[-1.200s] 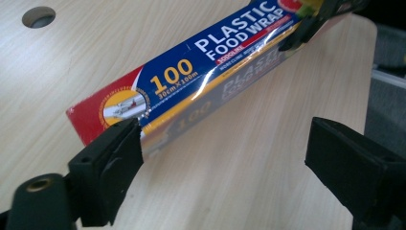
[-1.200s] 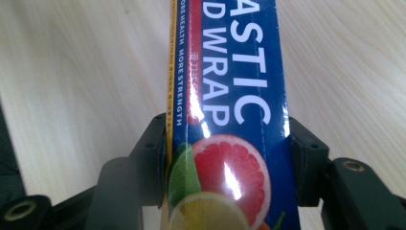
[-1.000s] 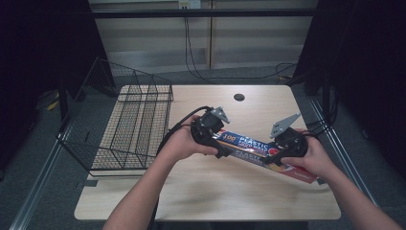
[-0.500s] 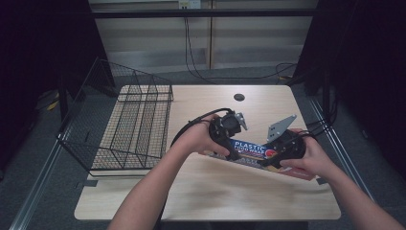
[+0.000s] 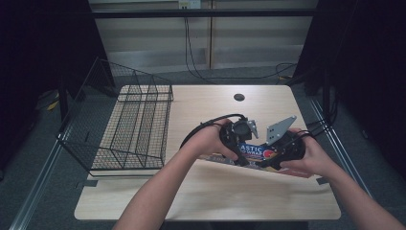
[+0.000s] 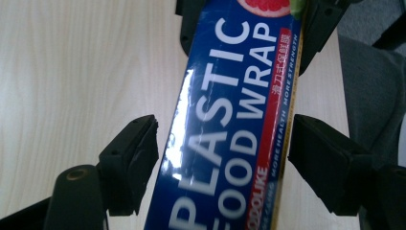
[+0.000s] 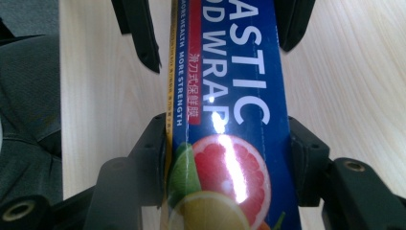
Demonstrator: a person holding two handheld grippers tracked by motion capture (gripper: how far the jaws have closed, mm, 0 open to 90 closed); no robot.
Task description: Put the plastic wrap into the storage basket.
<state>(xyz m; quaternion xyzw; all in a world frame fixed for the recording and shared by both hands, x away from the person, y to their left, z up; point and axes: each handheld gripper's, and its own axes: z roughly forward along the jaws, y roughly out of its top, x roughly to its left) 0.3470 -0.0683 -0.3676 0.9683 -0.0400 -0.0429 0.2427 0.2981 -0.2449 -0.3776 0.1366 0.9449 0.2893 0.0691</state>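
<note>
A long blue box of plastic food wrap [image 5: 253, 150] lies low over the right half of the wooden table [image 5: 191, 191]. My right gripper [image 5: 268, 160] is shut on its fruit-printed end; in the right gripper view both pads press the box's [image 7: 225, 96] sides at my right gripper [image 7: 227, 158]. My left gripper [image 5: 242, 155] straddles the box just left of it. In the left gripper view the box [image 6: 230, 120] runs between the jaws of my left gripper [image 6: 222, 158], which have just been closing, and a thin gap still shows on each side.
A black wire basket [image 5: 139, 129] stands on the table's left part. A dark cable hole [image 5: 239, 97] sits near the far edge. Cables trail from both grippers. Bare tabletop lies in front of the hands.
My left hand has slid right along the box toward the right gripper. The right hand and the box have stayed in place.
</note>
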